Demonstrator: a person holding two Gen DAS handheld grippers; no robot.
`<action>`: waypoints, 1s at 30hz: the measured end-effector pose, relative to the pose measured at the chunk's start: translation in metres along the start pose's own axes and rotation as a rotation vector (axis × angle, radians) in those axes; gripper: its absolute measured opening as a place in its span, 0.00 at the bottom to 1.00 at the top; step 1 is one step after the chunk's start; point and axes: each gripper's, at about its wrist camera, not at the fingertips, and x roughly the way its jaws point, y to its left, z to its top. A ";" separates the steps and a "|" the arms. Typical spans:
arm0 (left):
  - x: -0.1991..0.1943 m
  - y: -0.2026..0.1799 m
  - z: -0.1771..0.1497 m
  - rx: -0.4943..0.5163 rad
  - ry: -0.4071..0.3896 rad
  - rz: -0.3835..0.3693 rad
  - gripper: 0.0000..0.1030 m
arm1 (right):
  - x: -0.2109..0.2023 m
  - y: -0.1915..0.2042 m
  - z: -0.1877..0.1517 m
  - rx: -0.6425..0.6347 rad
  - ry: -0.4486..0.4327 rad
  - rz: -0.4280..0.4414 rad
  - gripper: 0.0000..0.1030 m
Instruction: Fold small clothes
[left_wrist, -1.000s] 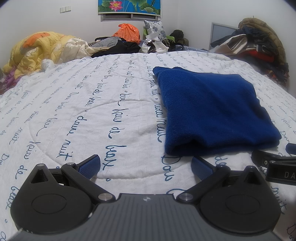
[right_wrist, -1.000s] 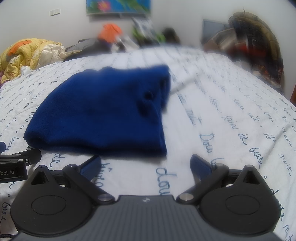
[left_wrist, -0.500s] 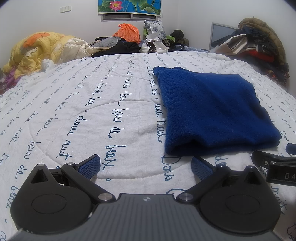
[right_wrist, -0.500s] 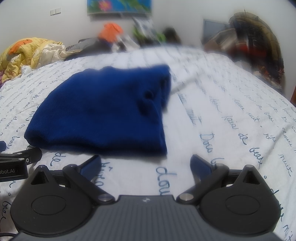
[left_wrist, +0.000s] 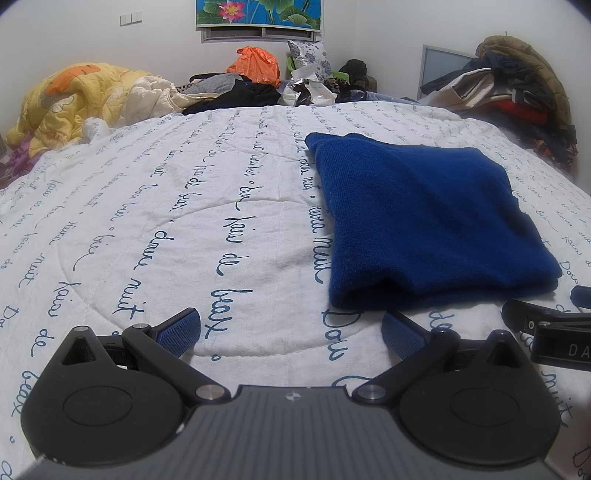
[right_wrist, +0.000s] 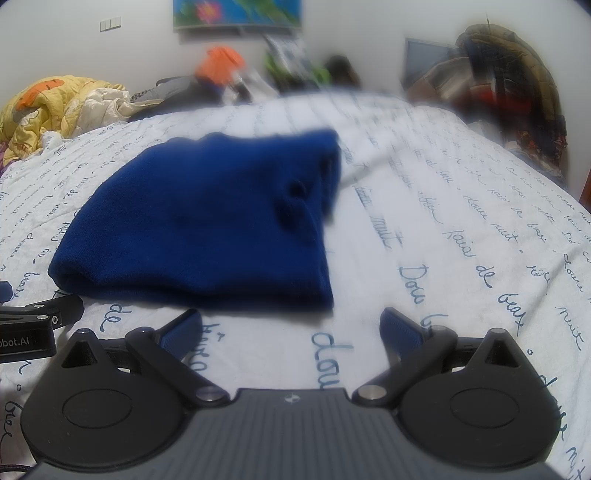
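right claw (left_wrist: 561, 317) cropped, blue garment (right_wrist: 207, 229) blurred

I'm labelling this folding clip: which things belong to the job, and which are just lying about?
Job:
blue knit garment, folded
left gripper, open
right gripper, open
white quilt beneath

Lying about:
yellow duvet
orange bag
clothes heap
lotus picture

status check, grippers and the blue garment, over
Left gripper open, empty. Right gripper open, empty. Blue garment folded flat on the quilt, just ahead of both, untouched. Nothing in the way.
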 end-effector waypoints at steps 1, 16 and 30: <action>0.000 0.000 0.000 0.000 0.000 0.000 1.00 | 0.000 0.000 0.000 0.000 0.000 0.000 1.00; 0.000 0.000 0.000 0.000 0.000 0.000 1.00 | 0.000 0.000 0.000 0.000 0.000 0.000 1.00; -0.003 -0.002 0.000 0.015 0.000 0.009 1.00 | -0.001 0.000 0.001 -0.001 0.006 0.002 1.00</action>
